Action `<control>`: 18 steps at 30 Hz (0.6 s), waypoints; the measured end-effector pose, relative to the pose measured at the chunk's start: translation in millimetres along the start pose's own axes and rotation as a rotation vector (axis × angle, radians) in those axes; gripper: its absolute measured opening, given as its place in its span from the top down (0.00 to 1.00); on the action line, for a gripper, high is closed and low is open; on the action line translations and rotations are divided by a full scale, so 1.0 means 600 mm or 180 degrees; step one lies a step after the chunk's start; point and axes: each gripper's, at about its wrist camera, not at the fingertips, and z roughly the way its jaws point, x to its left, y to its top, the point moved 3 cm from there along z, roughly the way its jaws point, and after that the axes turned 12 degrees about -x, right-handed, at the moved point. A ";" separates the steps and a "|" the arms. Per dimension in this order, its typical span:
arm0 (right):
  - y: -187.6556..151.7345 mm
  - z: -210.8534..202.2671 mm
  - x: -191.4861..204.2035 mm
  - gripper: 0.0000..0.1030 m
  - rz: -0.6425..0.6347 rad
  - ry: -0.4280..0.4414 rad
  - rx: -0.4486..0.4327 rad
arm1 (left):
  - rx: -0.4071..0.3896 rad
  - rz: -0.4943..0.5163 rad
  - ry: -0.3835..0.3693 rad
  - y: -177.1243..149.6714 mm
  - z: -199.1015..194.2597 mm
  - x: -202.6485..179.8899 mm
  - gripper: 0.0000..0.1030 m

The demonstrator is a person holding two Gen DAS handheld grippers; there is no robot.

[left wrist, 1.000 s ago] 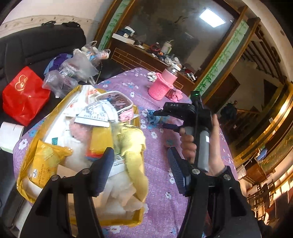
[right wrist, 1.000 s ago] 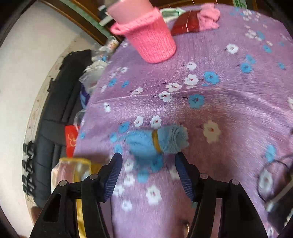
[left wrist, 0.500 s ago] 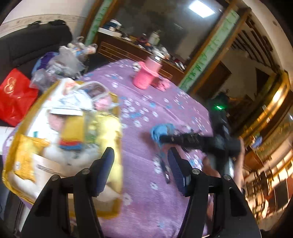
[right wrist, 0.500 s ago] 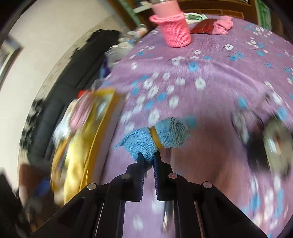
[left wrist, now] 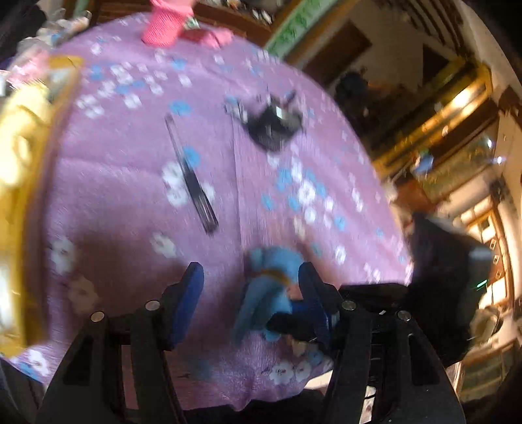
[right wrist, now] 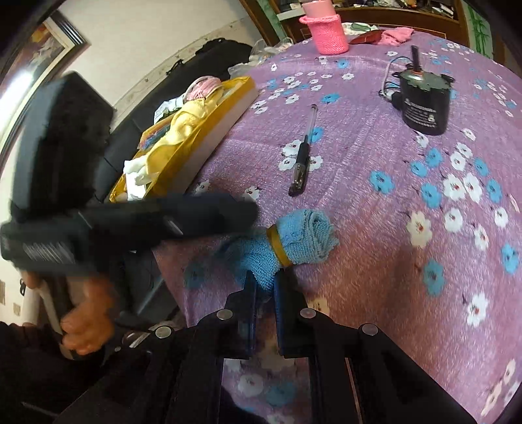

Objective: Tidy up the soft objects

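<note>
Blue knitted roll (right wrist: 300, 241) pinched at its near end by right gripper (right wrist: 264, 287); left gripper (left wrist: 251, 287) stands open around it.

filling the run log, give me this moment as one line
right tongs: shut on blue cloth | left tongs: open, beside cloth | pen, motor: on table | box: untouched

A lived-in home is showing itself all around: a purple flowered cloth (right wrist: 375, 182) is covering the surface, a framed picture (right wrist: 49, 42) is hanging at ten o'clock above a black sofa (right wrist: 130, 143), and a dark wooden sideboard (right wrist: 375, 13) is standing at twelve o'clock, holding household clutter beside bamboo-painted panels (right wrist: 478, 22).
</note>
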 end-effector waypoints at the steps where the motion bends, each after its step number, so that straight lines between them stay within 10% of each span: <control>1: -0.003 -0.002 0.000 0.91 0.0028 0.0016 -0.0021 | 0.0068 0.0027 0.0017 -0.009 0.007 -0.003 0.47; 5: -0.014 -0.013 -0.010 0.91 0.0077 0.0089 -0.0073 | 0.0160 -0.0068 -0.0092 -0.034 0.025 -0.006 0.83; 18: 0.034 -0.006 0.068 0.90 -0.0066 0.0262 -0.0386 | -0.0574 -0.0165 0.0143 -0.006 -0.082 -0.010 0.85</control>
